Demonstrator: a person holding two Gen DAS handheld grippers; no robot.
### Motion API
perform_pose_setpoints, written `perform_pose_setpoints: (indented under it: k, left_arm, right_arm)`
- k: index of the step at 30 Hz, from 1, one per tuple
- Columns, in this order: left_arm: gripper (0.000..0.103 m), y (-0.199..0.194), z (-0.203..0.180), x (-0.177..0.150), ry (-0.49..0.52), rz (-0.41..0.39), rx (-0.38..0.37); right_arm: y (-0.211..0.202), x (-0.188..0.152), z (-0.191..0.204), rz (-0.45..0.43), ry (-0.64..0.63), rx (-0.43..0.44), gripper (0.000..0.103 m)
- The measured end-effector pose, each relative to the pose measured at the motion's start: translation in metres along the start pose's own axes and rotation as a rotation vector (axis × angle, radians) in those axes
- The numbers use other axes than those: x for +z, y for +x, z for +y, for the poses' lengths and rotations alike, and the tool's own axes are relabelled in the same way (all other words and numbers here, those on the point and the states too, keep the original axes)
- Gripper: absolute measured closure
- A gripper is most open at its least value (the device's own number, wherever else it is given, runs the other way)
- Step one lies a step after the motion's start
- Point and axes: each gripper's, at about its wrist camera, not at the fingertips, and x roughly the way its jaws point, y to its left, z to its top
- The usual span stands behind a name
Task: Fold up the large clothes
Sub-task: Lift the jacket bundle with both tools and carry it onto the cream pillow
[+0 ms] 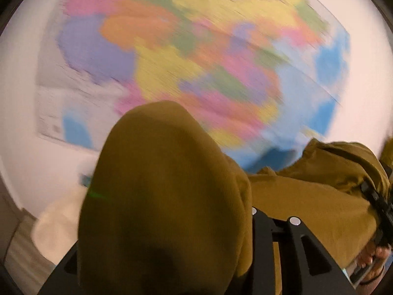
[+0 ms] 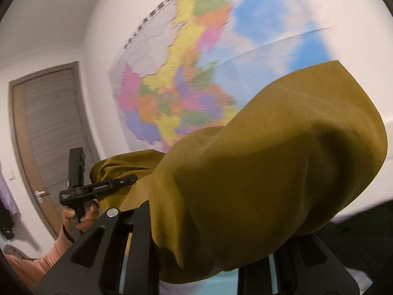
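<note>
A large mustard-yellow garment (image 1: 167,196) is held up in the air between both grippers. In the left wrist view it drapes over the left gripper (image 1: 245,221) and hides the fingertips; the jaws look shut on the cloth. The right gripper (image 1: 379,211) shows at the far right edge, holding the garment's other end. In the right wrist view the garment (image 2: 270,159) bulges over the right gripper (image 2: 196,221), which looks shut on it. The left gripper (image 2: 122,182) appears at the left, clamped on a bunched corner.
A colourful wall map (image 1: 196,56) hangs on the white wall ahead; it also shows in the right wrist view (image 2: 191,73). A door (image 2: 49,135) with a handle stands at the left. A cream surface (image 1: 59,226) lies low left. Both views are motion-blurred.
</note>
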Motion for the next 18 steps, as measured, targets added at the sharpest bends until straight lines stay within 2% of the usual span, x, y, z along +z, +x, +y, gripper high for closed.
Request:
perform_pose_setpoints:
  k: [2,4,7,9,11,13,15,17,18]
  left_arm:
    - [0.07,0.003,0.027,0.014,-0.005,-0.033,0.077]
    - [0.07,0.014,0.063,0.027,-0.014,-0.06,0.191]
    - [0.07,0.034,0.118,0.037,-0.04,-0.048,0.3]
    - [0.069,0.05,0.157,0.033,-0.055,-0.031,0.347]
    - [0.069,0.065,0.198,0.021,-0.134,-0.001,0.378]
    - [0.068,0.087,0.242,-0.007,-0.192,0.062,0.43]
    - [0.068,0.107,0.285,-0.048,-0.275,0.163,0.501]
    - [0.065,0.112,0.313,-0.077,-0.346,0.206,0.499]
    - [0.061,0.11,0.323,-0.087,-0.386,0.213,0.469]
  right_arm:
    - [0.04,0.0,0.009,-0.006,0.004,0.048,0.082]
    - [0.088,-0.006,0.019,0.009,0.027,0.103,0.082]
    - [0.155,-0.03,0.041,0.04,0.002,0.156,0.082]
    - [0.188,-0.054,0.053,0.076,-0.022,0.177,0.082]
    - [0.226,-0.093,0.06,0.17,-0.002,0.199,0.082]
    - [0.259,-0.138,0.058,0.311,0.036,0.21,0.076]
    - [0.274,-0.176,0.049,0.442,0.102,0.209,0.058]
    - [0.268,-0.191,0.04,0.488,0.133,0.224,0.051]
    - [0.262,-0.195,0.033,0.524,0.153,0.25,0.044]
